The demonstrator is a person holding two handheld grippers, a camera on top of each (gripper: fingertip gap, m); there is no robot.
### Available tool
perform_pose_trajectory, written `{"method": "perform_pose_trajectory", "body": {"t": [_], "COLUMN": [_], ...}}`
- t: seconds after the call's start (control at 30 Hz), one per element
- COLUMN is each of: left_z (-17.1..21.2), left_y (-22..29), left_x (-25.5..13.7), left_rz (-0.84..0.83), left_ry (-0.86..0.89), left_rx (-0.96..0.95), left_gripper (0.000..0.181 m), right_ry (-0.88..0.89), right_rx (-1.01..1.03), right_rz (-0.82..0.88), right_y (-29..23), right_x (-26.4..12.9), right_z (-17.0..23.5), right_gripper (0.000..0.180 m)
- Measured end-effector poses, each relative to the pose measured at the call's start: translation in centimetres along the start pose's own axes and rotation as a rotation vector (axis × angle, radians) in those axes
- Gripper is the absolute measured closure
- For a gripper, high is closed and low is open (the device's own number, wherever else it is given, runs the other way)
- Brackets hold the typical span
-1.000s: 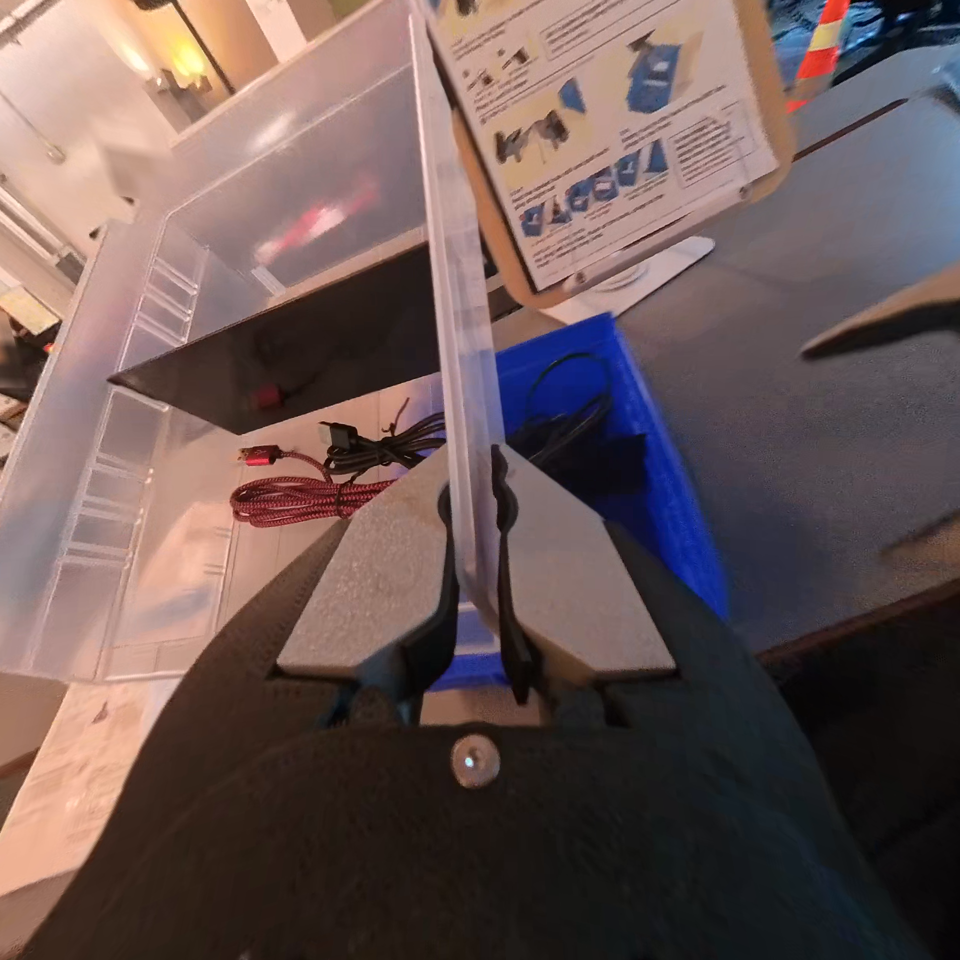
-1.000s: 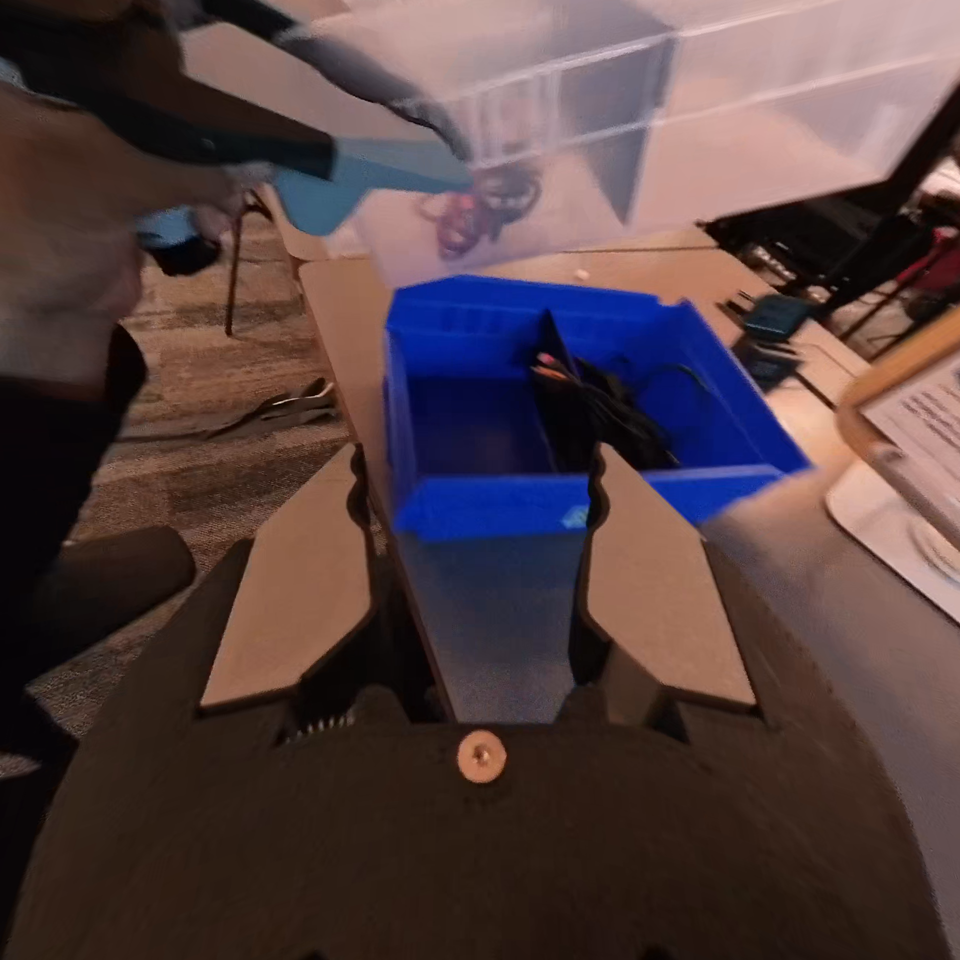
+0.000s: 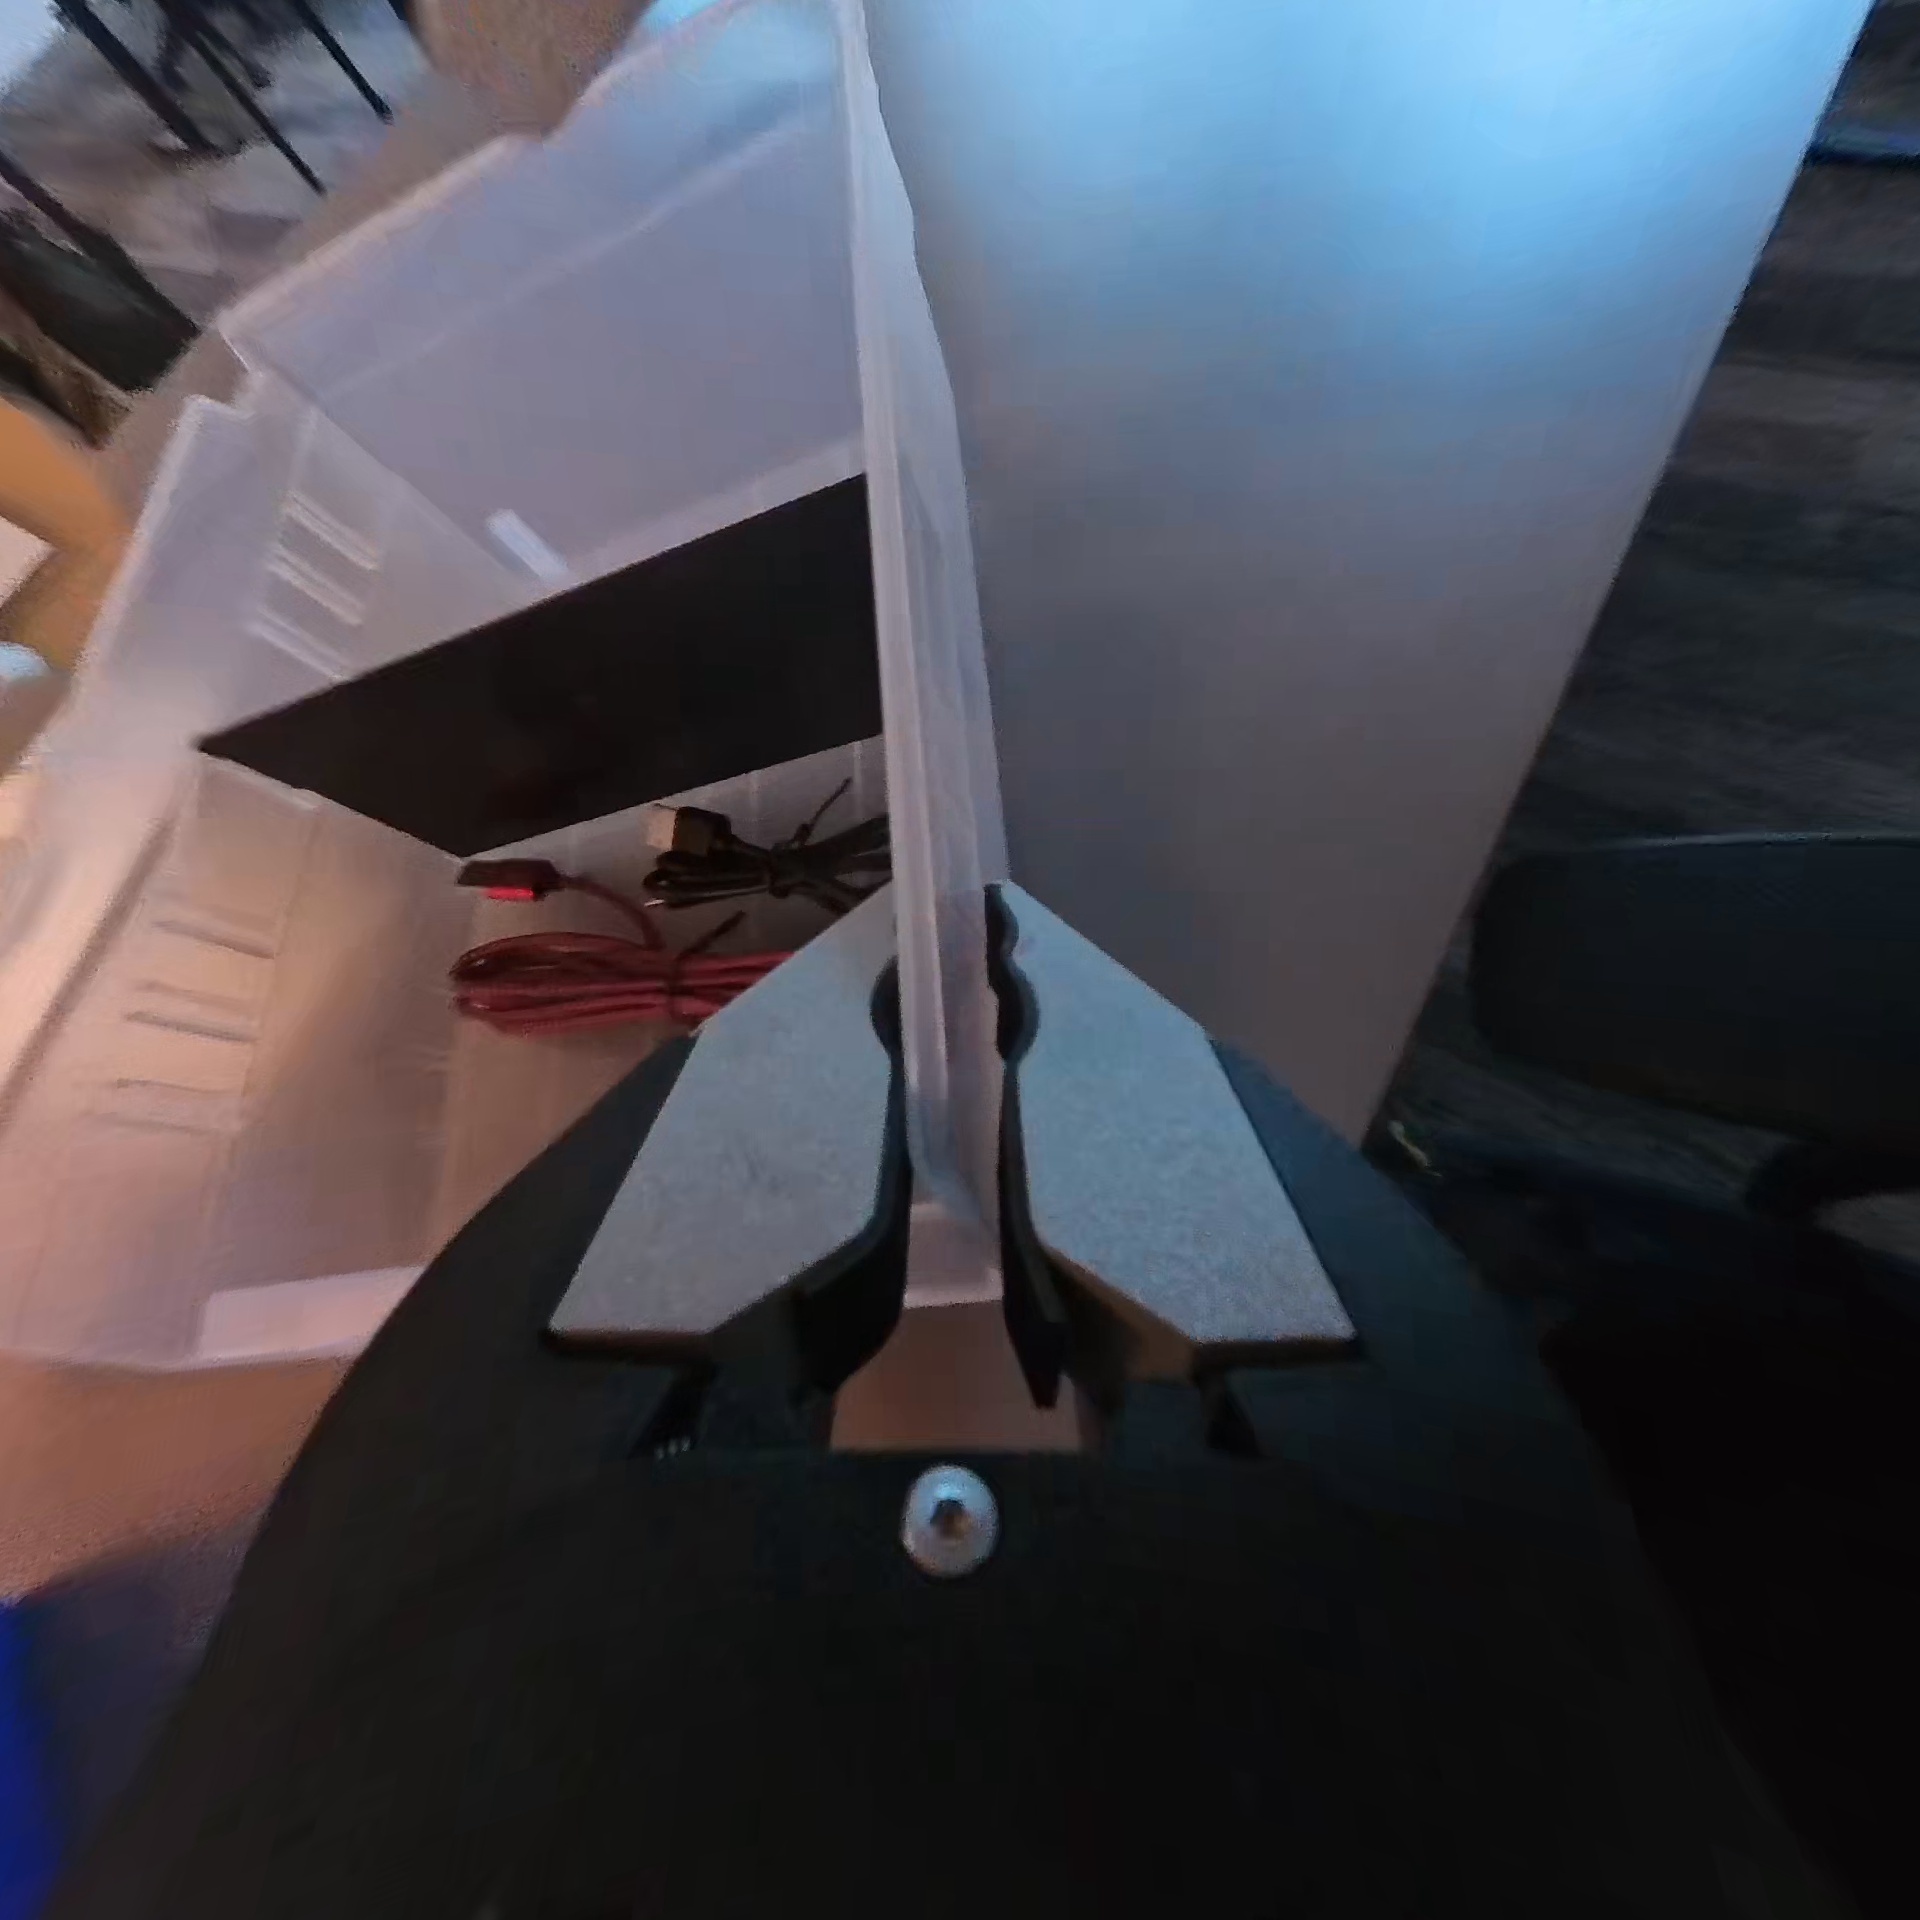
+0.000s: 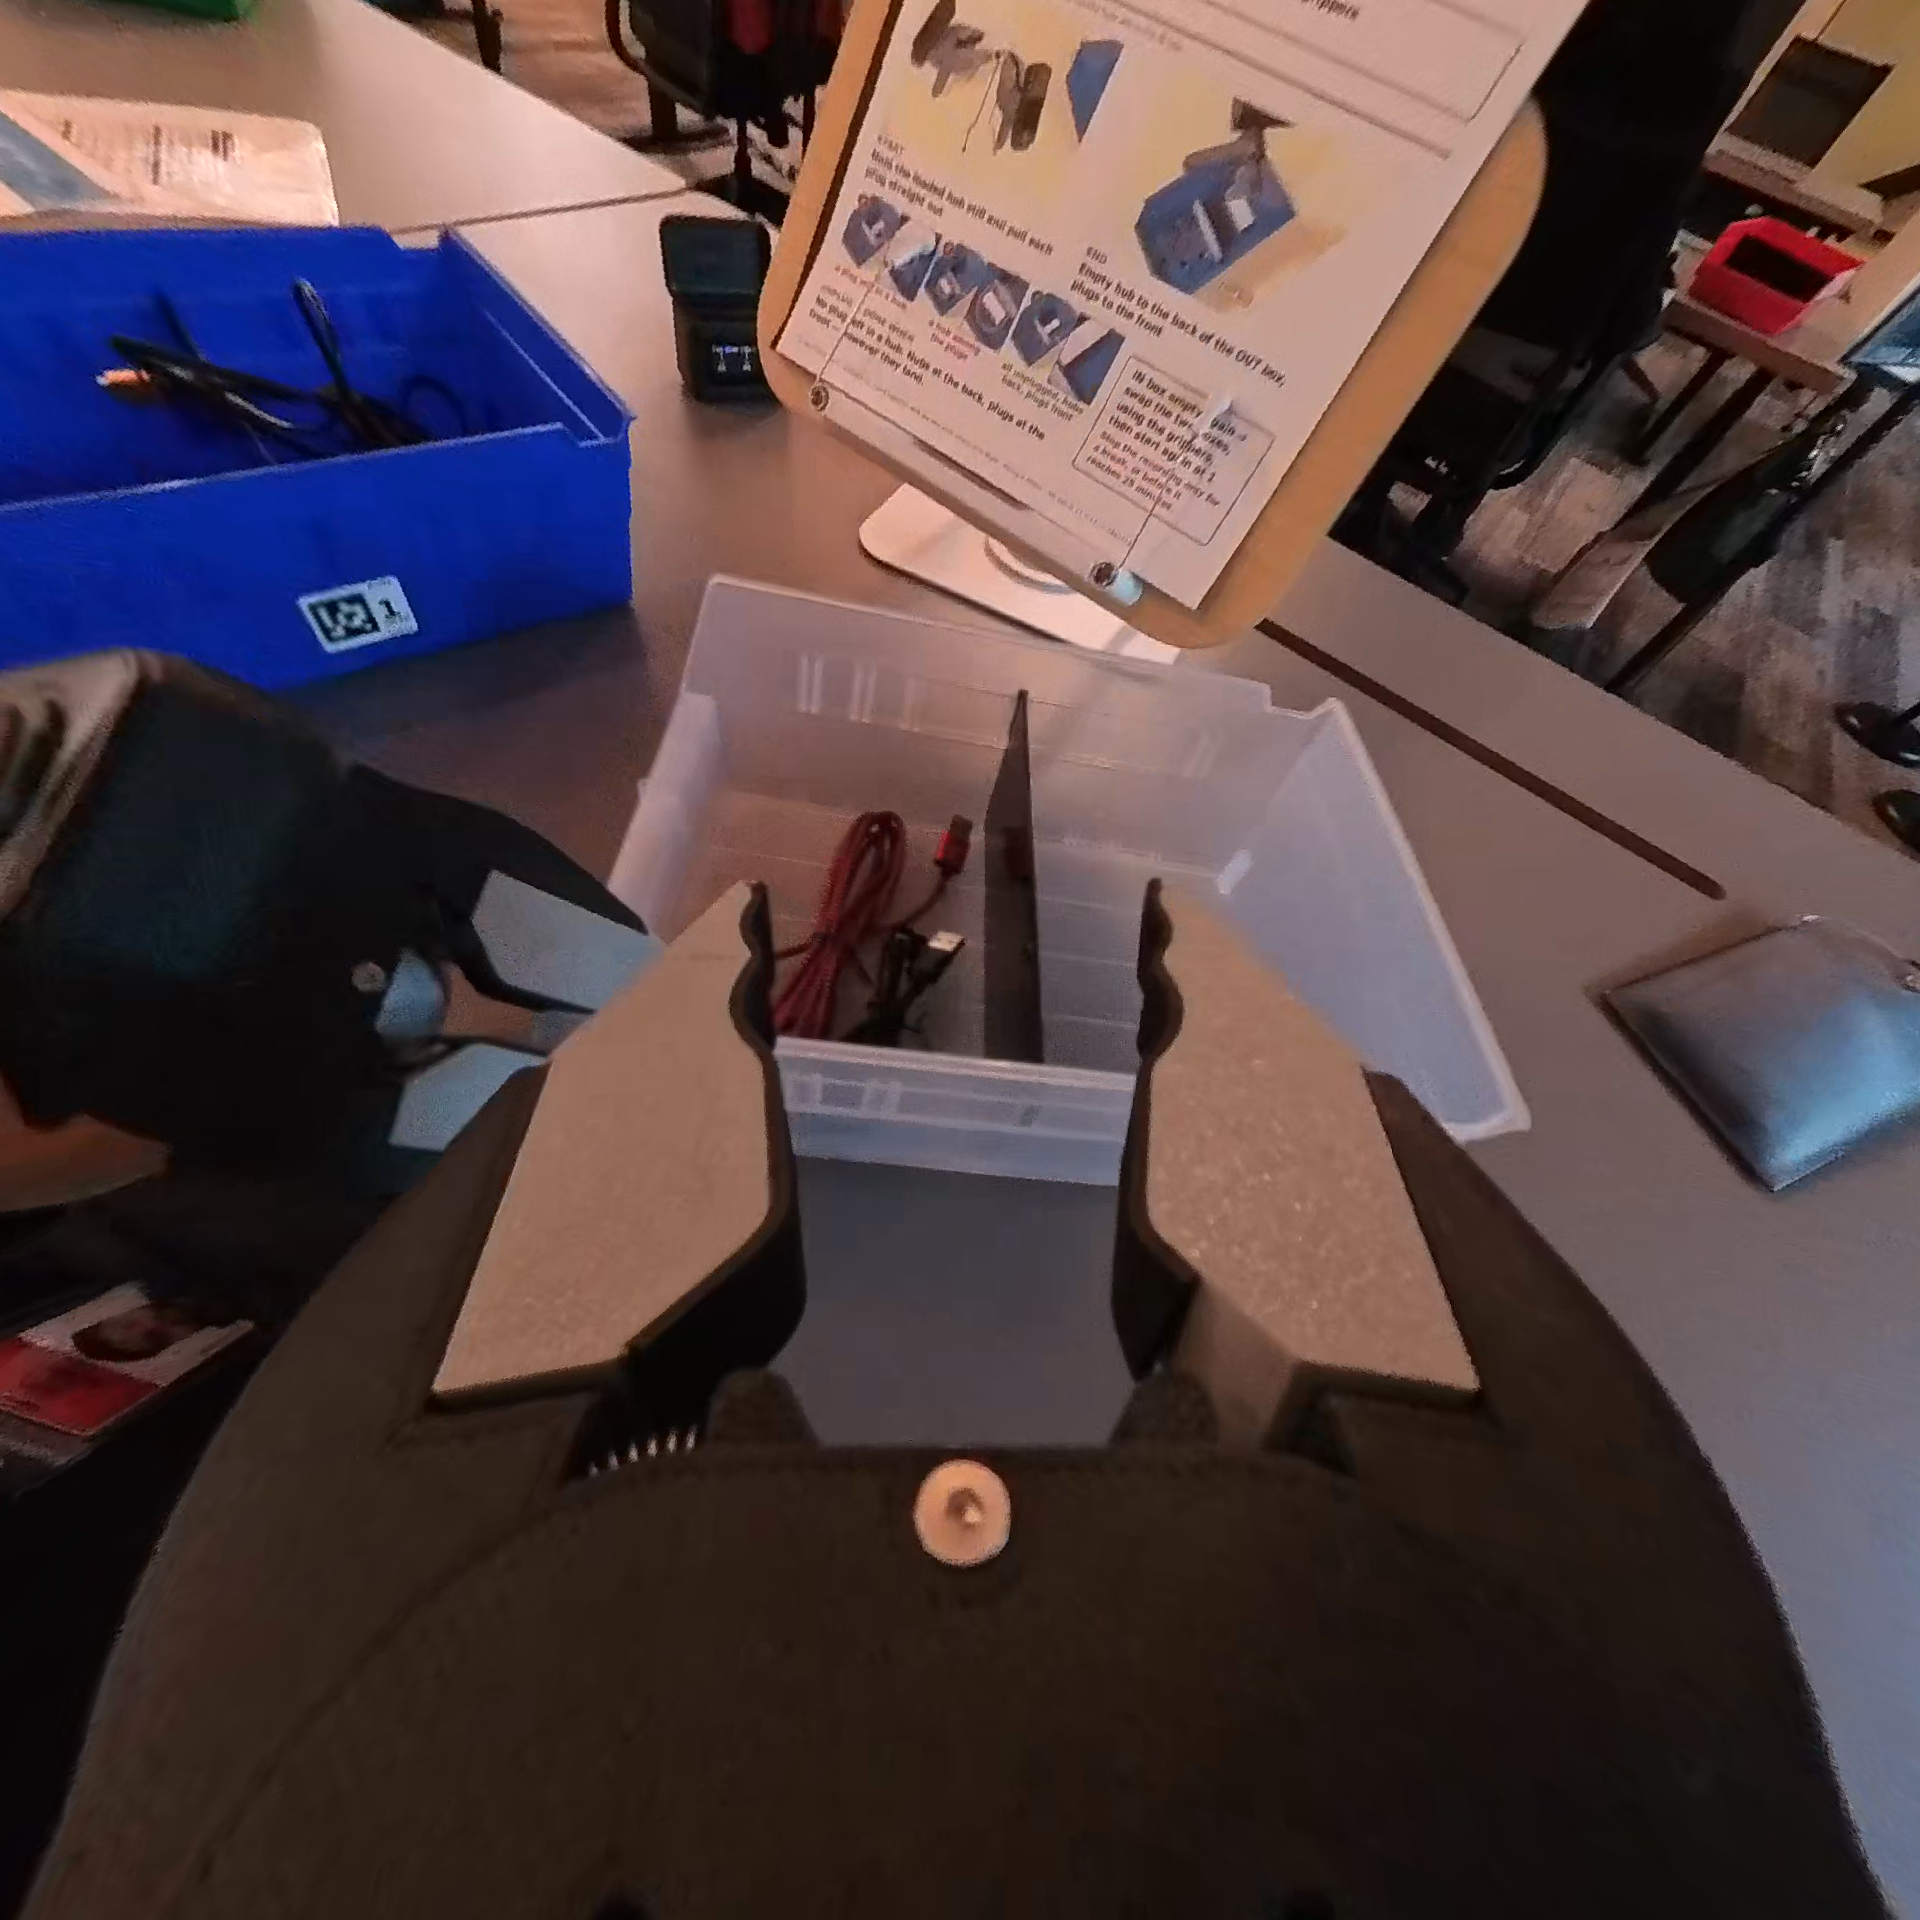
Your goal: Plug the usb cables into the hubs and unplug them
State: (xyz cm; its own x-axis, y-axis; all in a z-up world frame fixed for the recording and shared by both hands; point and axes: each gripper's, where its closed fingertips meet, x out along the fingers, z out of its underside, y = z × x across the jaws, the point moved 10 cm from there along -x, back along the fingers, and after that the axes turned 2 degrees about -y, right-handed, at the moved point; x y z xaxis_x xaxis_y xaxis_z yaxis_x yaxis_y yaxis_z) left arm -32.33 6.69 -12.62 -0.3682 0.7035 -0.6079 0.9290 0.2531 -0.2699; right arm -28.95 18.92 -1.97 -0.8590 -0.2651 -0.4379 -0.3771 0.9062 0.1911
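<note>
Inside clear bin (image 4: 1039,1101): coiled red cable (image 4: 842,935), black cable (image 4: 904,977).

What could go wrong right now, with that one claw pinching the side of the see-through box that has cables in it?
The left gripper pinches only the thin side wall of the clear bin, so the bin might slip or tip.

The red cable and black cable lie loose in one compartment beside the black divider; a jolt could tangle them or throw them out.

The sign stand is close behind the bin and could get bumped.
</note>
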Motion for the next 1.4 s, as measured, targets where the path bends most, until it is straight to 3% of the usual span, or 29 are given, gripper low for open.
{"method": "perform_pose_trajectory", "body": {"t": [0.03, 0.1, 0.27, 0.43, 0.5, 0.53, 0.6, 0.73, 0.87, 0.9, 0.97, 1.03, 1.2, 1.4], "left_z": [-0.1, -0.5, -0.4, 5.5, 8.9, 10.6, 13.8, 18.5, 20.5, 20.5, 20.5, 21.1, 23.7, 26.1], "left_y": [0.2, 0.1, -2.3, -7.7, -9.5, -10.1, -10.7, -11.2, -12.0, -12.0, -11.8, -12.2, -14.2, -16.0], "left_x": [0.2, -0.9, -8.5, -16.5, -18.6, -19.3, -20.2, -20.9, -20.0, -19.5, -19.3, -19.9, -22.4, -23.8], "left_rz": [0.029, 0.024, 0.039, -0.209, -0.279, -0.305, -0.339, -0.412, -0.362, -0.315, -0.273, -0.442, -0.397, -0.515], "left_ry": [-0.011, -0.007, 0.055, -0.009, -0.070, -0.106, -0.171, -0.260, -0.209, -0.171, -0.142, -0.245, -0.203, -0.142], "left_rx": [-0.003, -0.008, -0.074, -0.200, -0.269, -0.301, -0.342, -0.377, -0.447, -0.446, -0.423, -0.333, -0.543, -0.677], "left_gripper": [0.173, 0.148, 0.099, 0.093, 0.091, 0.090, 0.090, 0.091, 0.091, 0.101, 0.159, 0.174, 0.177, 0.177], "right_ry": [-0.015, -0.049, -0.109, -0.261, -0.406, -0.456, -0.584, -0.759, -0.650, -0.585, -0.467, -0.394, -0.392, -0.323], "right_rx": [-0.007, -0.024, -0.095, -0.267, -0.376, -0.405, -0.337, -0.212, 0.005, 0.017, 0.002, -0.041, -0.100, -0.021], "right_rz": [-0.005, -0.013, -0.114, -0.269, -0.183, -0.123, -0.085, 0.235, 0.337, 0.322, 0.270, 0.208, 0.202, 0.242], "right_y": [-0.2, -0.8, -4.0, -9.4, -9.5, -8.8, -6.6, 0.9, 4.9, 4.9, 4.1, 2.8, 2.1, 2.8], "right_x": [0.5, 1.5, 4.0, 6.9, 7.5, 7.4, 6.2, 2.2, -1.3, -1.8, -2.2, -2.1, -1.9, -2.7], "right_z": [0.0, 0.2, 0.3, 1.5, 2.7, 3.1, 4.1, 7.1, 7.3, 6.8, 5.6, 4.7, 4.4, 3.6], "right_gripper": [0.112, 0.111, 0.115, 0.116, 0.137, 0.156, 0.156, 0.160, 0.134, 0.131, 0.125, 0.127, 0.126, 0.114]}}
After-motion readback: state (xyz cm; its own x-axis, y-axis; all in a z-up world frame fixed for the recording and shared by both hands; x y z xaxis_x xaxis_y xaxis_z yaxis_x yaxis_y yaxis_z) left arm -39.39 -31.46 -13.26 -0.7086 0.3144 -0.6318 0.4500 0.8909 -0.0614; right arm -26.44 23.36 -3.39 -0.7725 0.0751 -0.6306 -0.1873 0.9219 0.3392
